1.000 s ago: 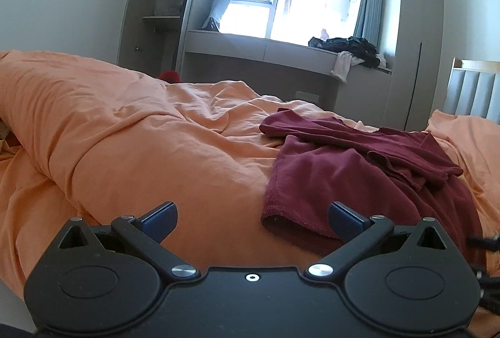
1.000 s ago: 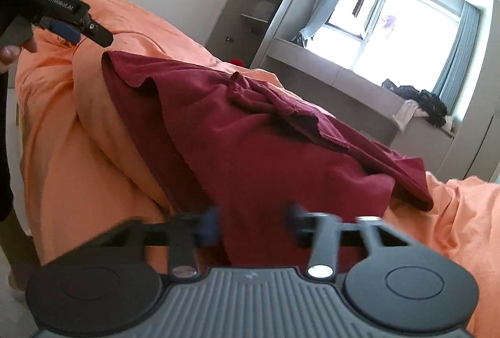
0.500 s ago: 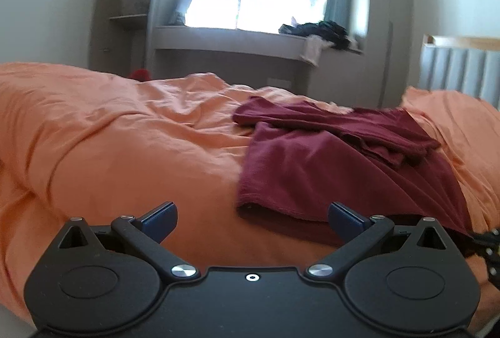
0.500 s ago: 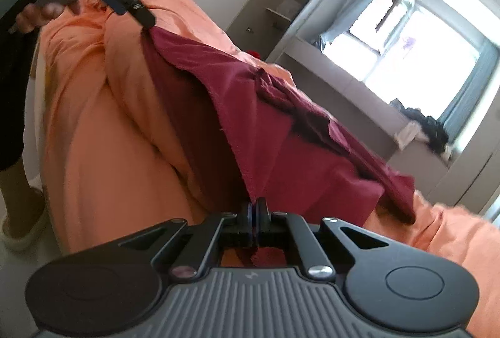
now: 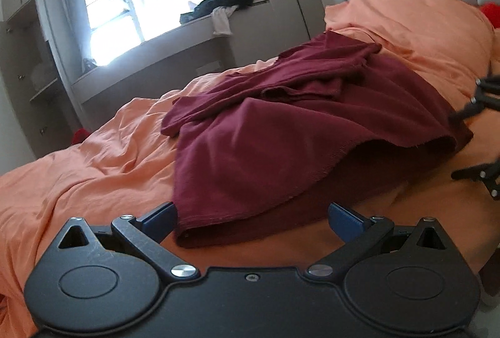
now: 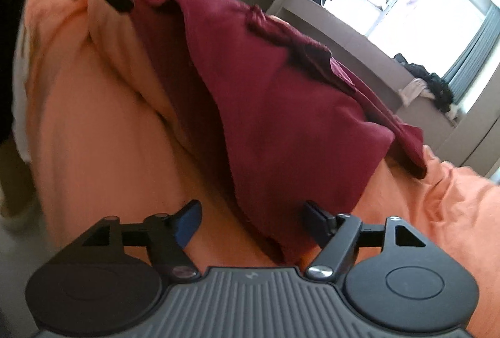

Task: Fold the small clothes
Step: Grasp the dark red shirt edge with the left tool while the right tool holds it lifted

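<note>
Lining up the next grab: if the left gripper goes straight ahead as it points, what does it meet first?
Probably the shirt: its near hem corner lies between the open left gripper fingers, on the duvet. Depth unclear.

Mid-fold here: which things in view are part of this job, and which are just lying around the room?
Part of the job:
maroon garment, spread on the orange bedding
left gripper, open at its near hem
right gripper, open at its other corner

Lying about:
dark clothes pile on the window ledge
white cloth hanging off that ledge
red item beyond the bed

Bed with orange duvet (image 5: 103, 156), rumpled; maroon garment (image 5: 281, 131) lying on it
</note>
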